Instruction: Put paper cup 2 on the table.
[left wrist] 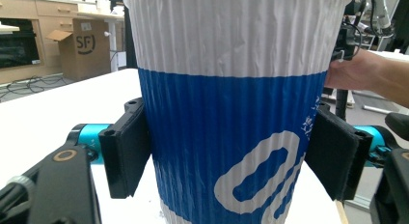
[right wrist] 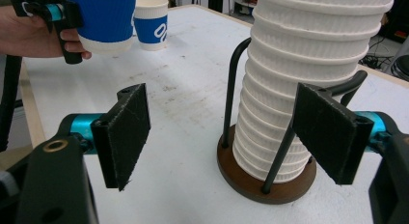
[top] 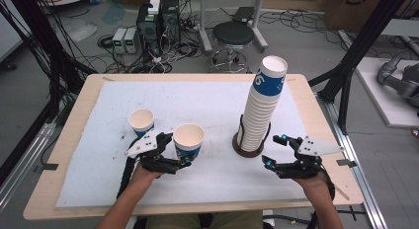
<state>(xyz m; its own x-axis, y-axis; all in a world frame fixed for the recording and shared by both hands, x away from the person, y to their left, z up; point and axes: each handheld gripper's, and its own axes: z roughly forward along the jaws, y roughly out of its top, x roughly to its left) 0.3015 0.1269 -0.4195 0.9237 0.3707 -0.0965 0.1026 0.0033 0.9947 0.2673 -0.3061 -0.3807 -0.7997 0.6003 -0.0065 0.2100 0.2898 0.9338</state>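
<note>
A blue-and-white ribbed paper cup (top: 189, 135) (left wrist: 231, 64) (right wrist: 106, 16) sits upright between the pads of my left gripper (top: 177, 150) (left wrist: 229, 156), which is shut on its blue band. A second cup of the same kind (top: 141, 121) (right wrist: 151, 21) stands on the mat just behind and to the left. A tall stack of nested cups (top: 262, 110) (right wrist: 308, 64) rises from a brown round holder (top: 247, 151) (right wrist: 251, 180) with black wire uprights. My right gripper (top: 274, 150) (right wrist: 226, 137) hangs open just right of the holder, nothing between its pads.
A white mat (top: 197, 100) covers most of the wooden table (top: 59, 155). Beyond the far edge stand a black stool (top: 232, 36) and computer cases (top: 158, 21) with cables on the floor. Black frame posts flank the table.
</note>
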